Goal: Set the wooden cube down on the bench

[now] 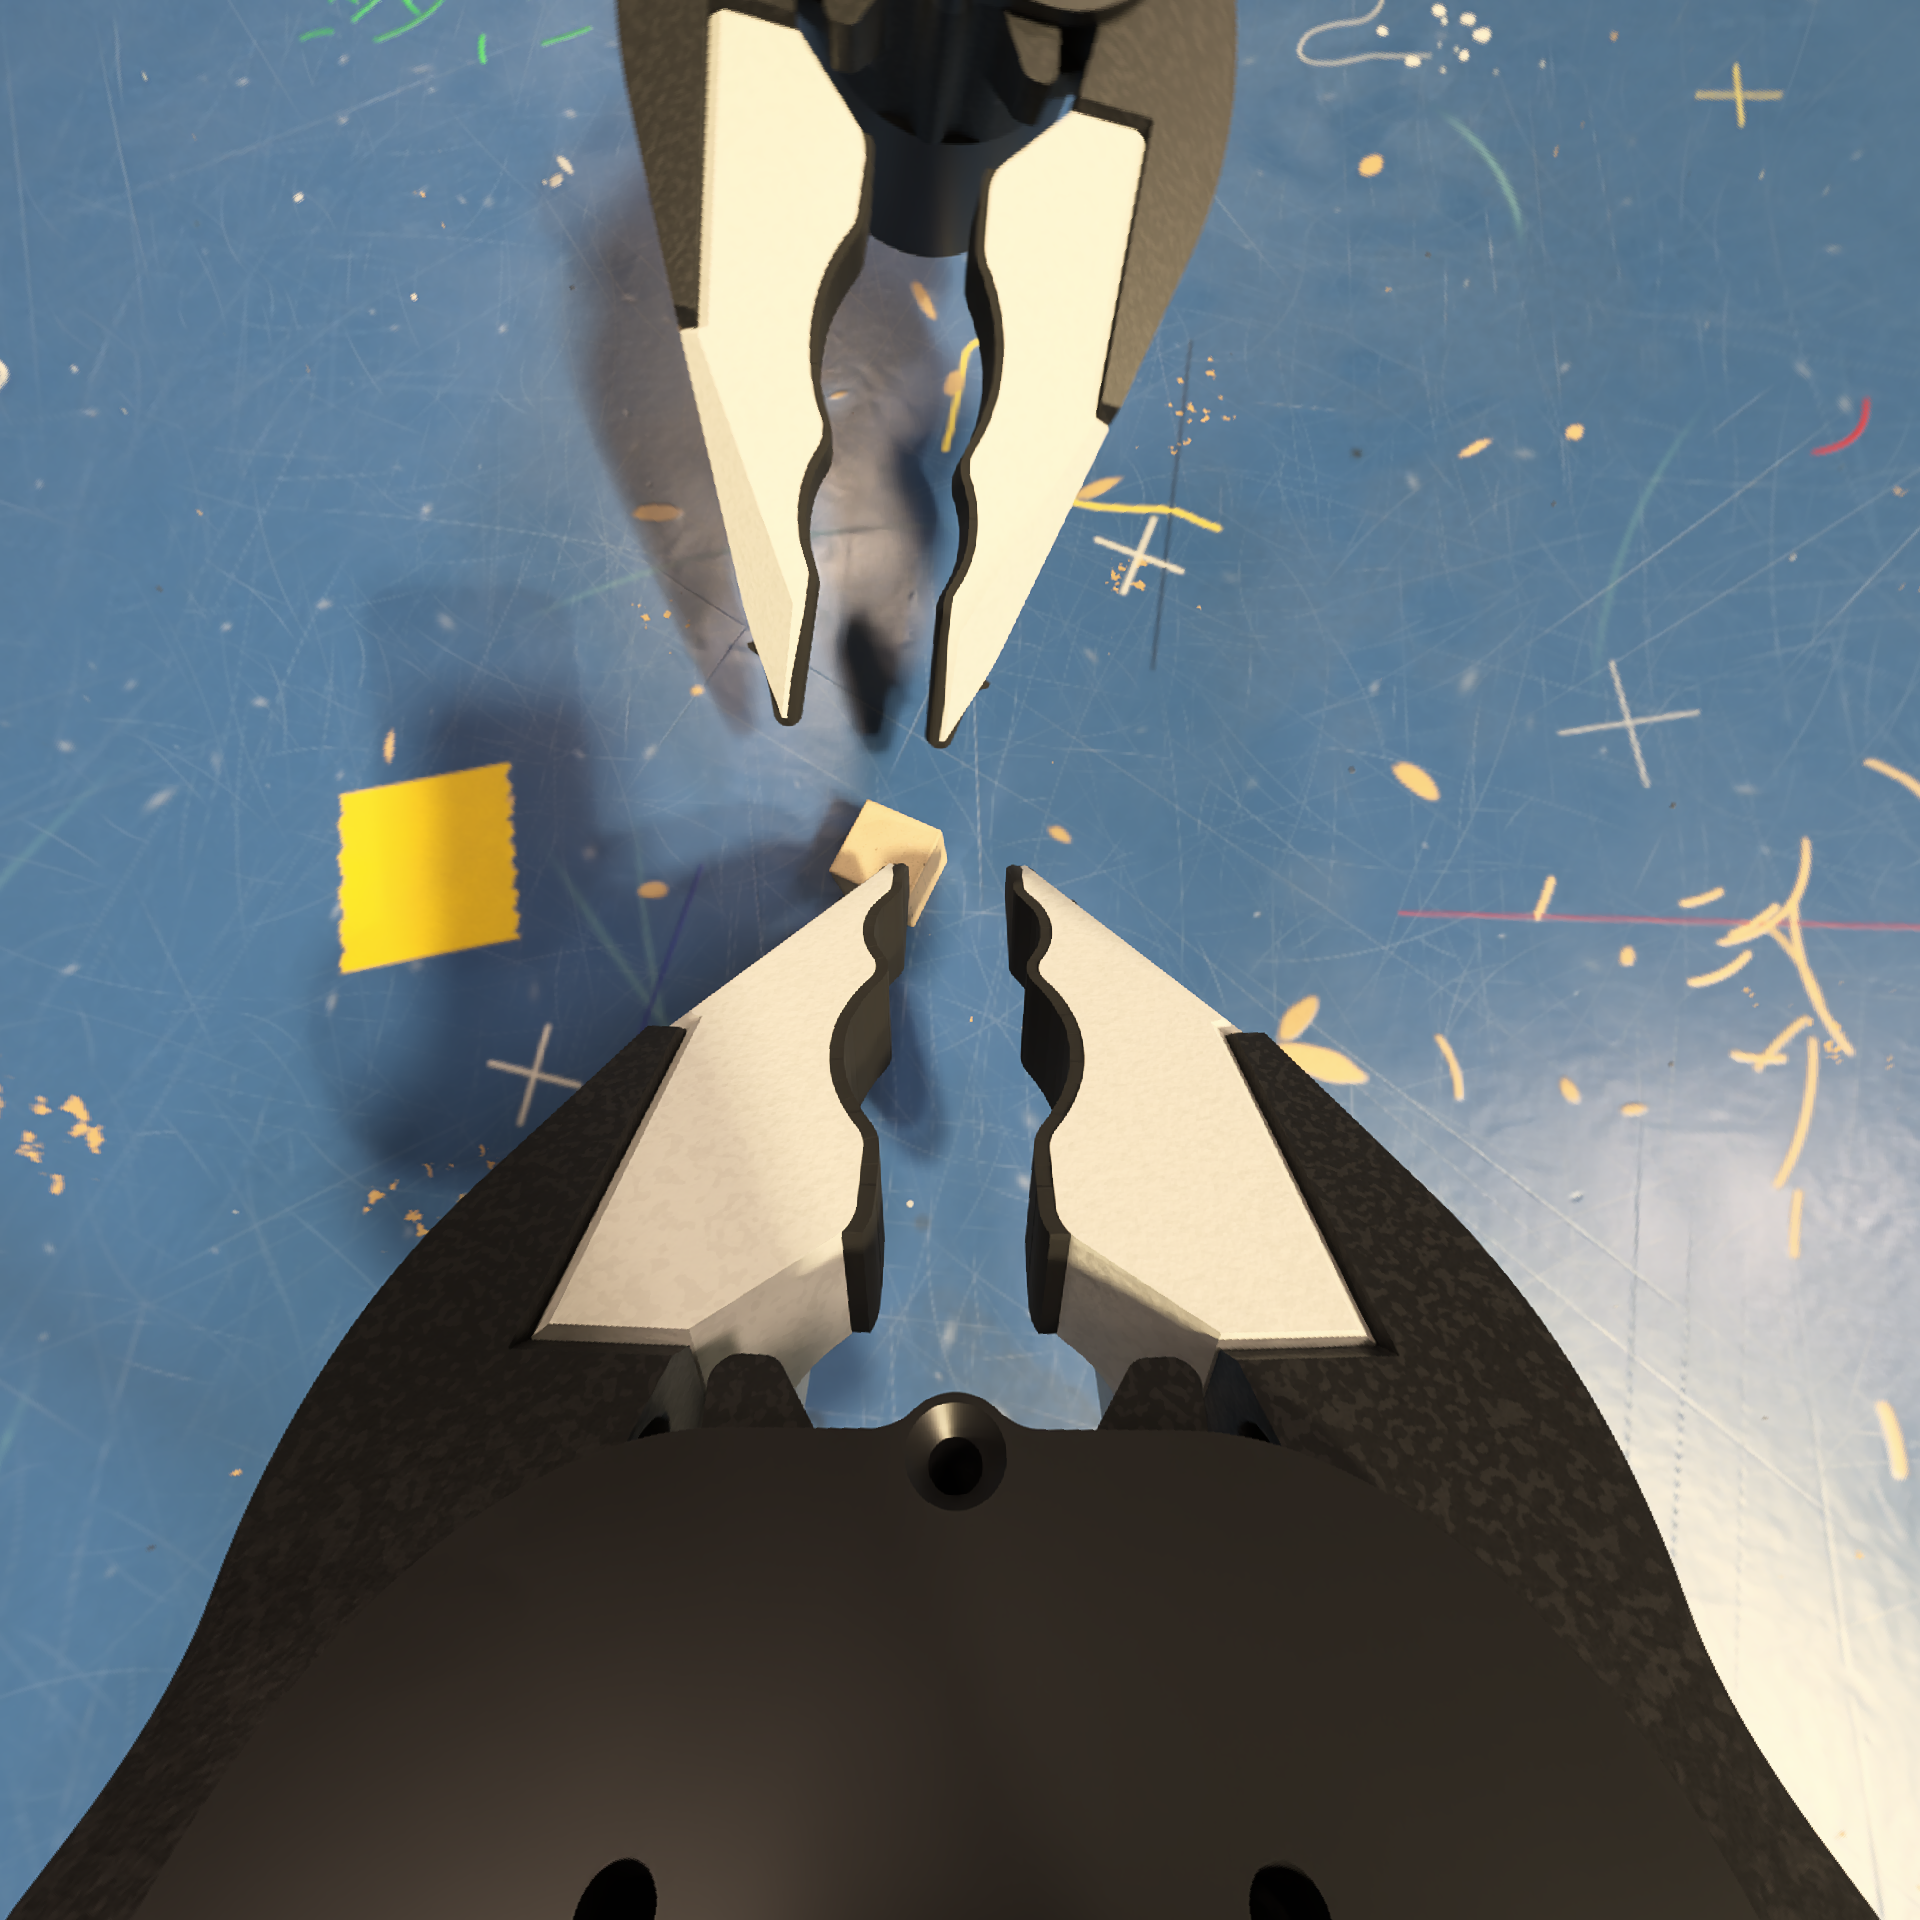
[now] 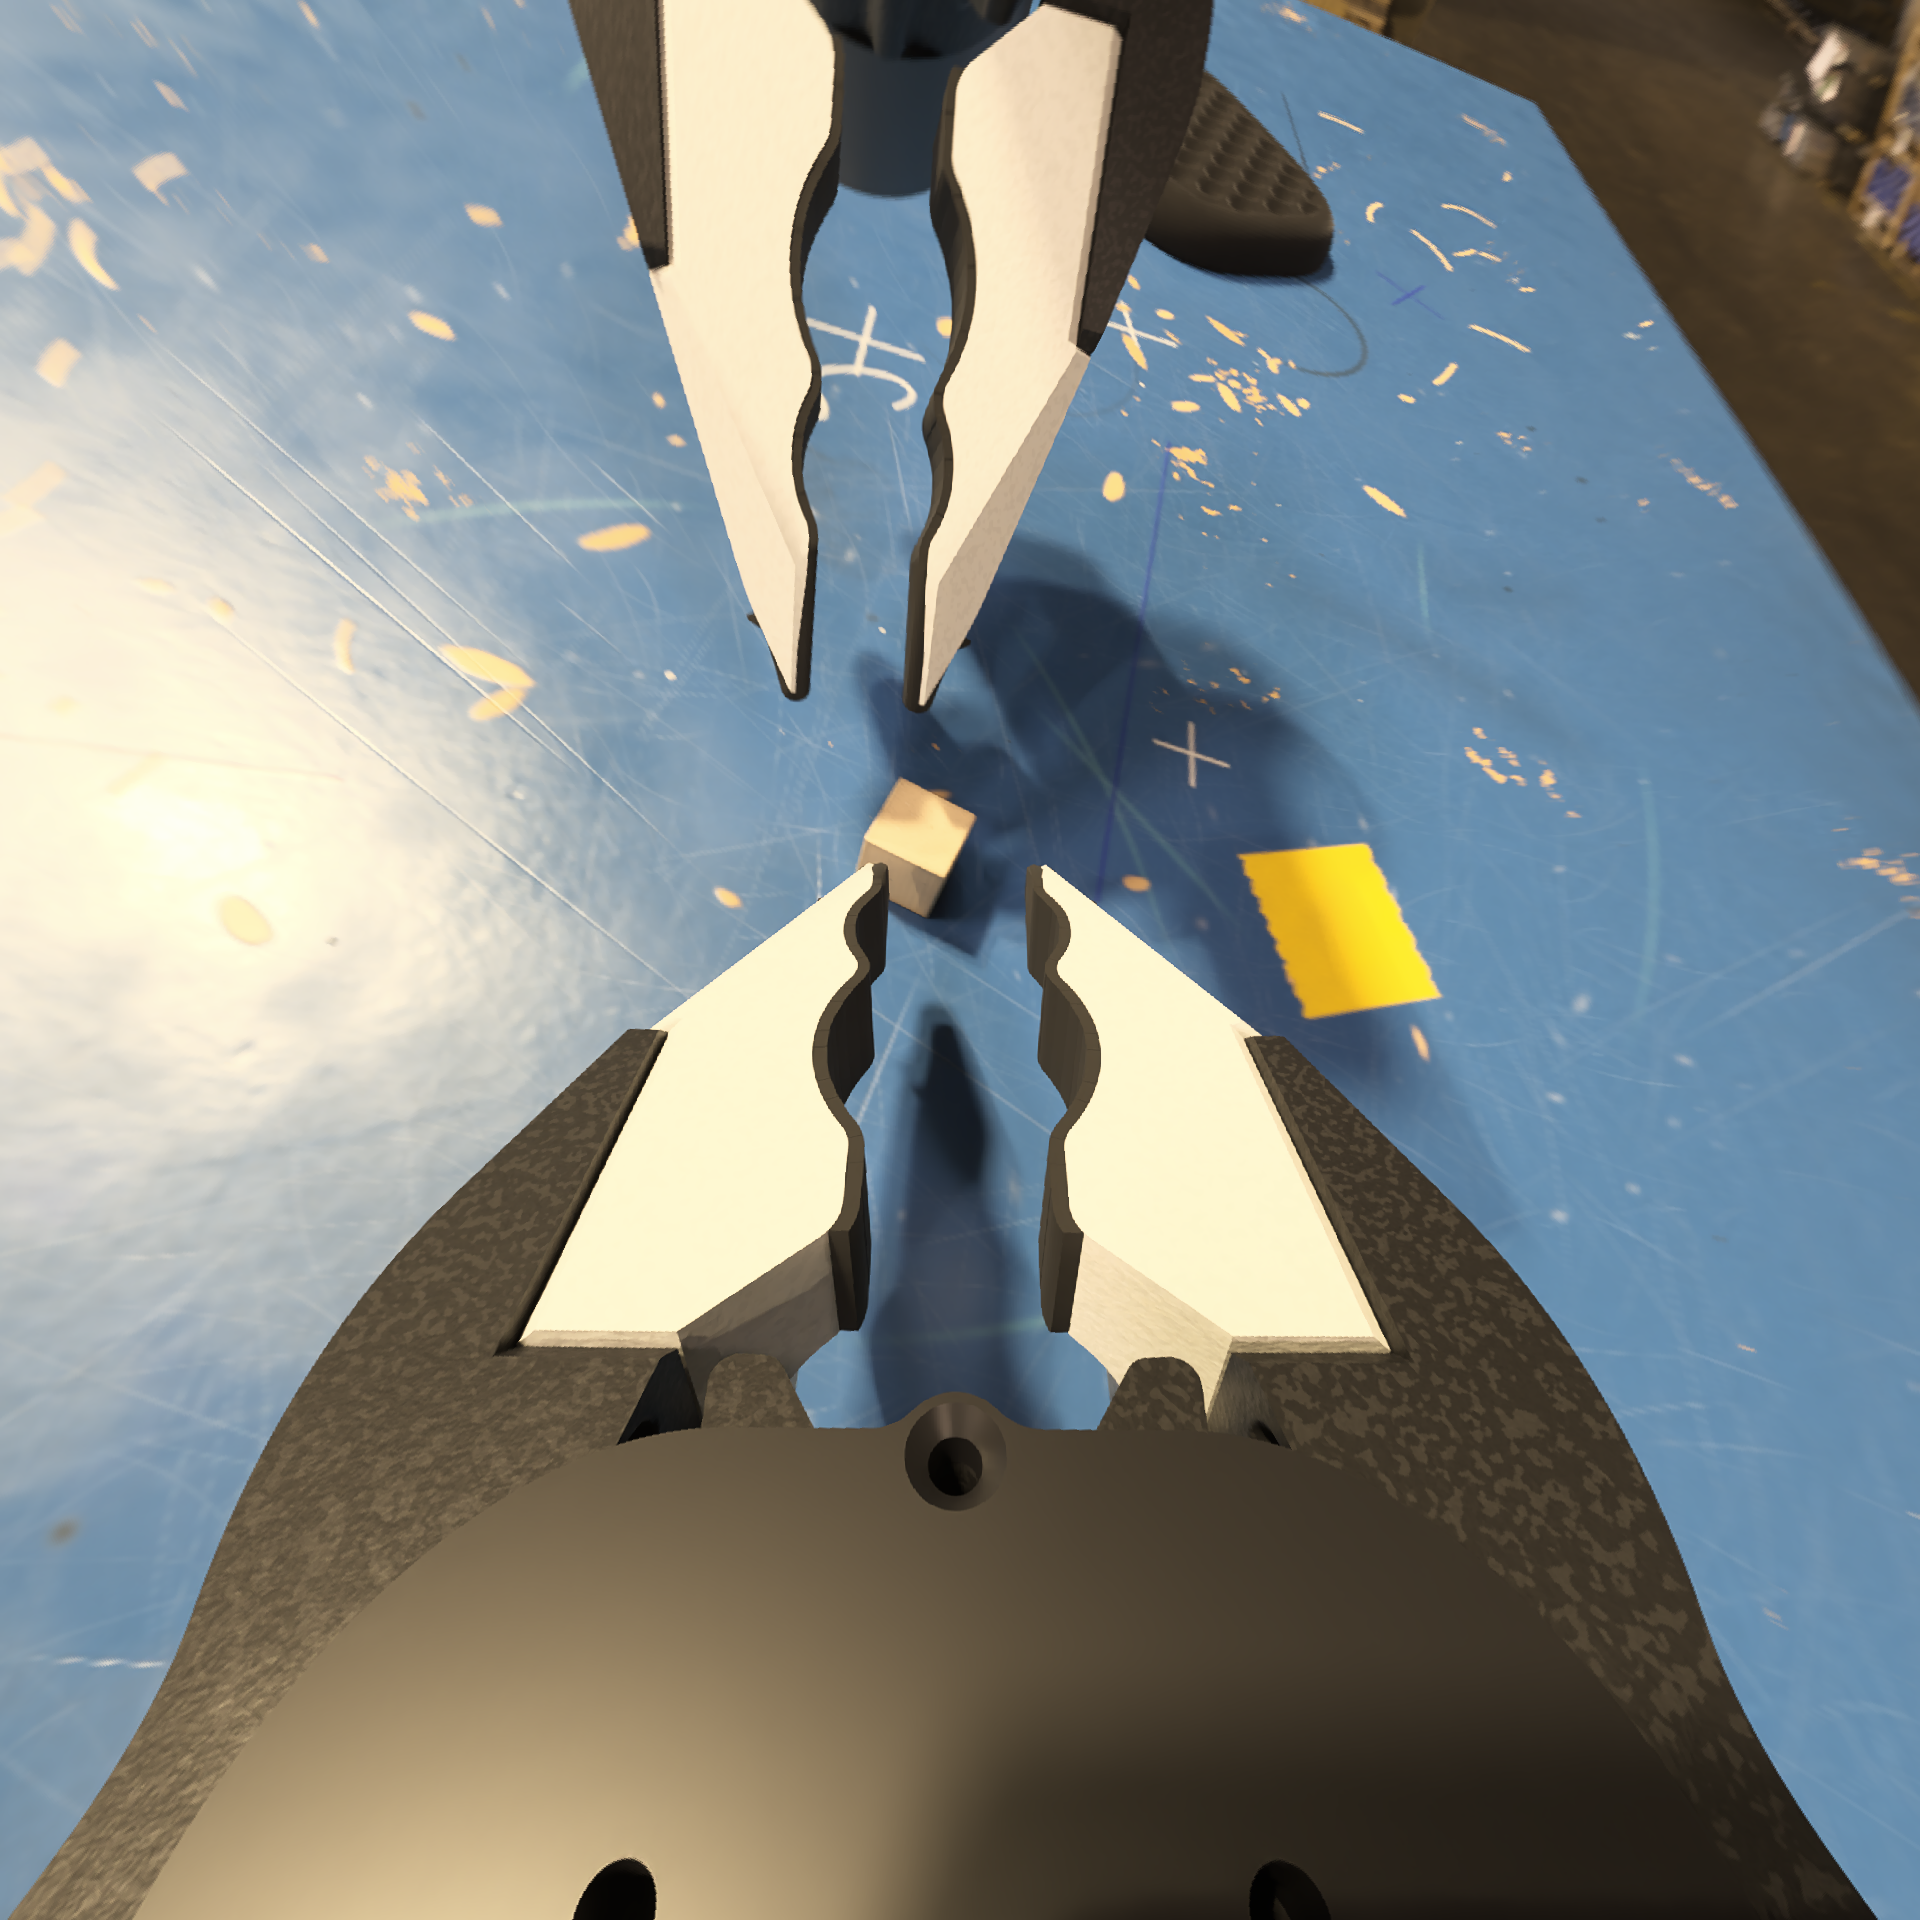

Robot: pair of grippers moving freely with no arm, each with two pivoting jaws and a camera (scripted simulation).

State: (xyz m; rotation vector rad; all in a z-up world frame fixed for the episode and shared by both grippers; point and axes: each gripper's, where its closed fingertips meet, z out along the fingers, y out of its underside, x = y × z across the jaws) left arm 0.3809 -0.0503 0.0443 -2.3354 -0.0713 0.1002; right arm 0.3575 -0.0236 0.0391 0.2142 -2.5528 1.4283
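The small pale wooden cube lies on the scratched blue bench, between the two grippers that face each other. My left gripper is open and empty, with one fingertip just in front of the cube and covering its near corner. My right gripper shows opposite, open and empty, its tips a short way beyond the cube. In the right wrist view the cube sits just past my right gripper, off its left fingertip, with the left gripper open beyond. Neither gripper holds the cube.
A yellow tape patch lies flat on the bench beside the cube, and also shows in the right wrist view. A black textured object rests farther back. The bench edge runs along the right, with dark floor beyond.
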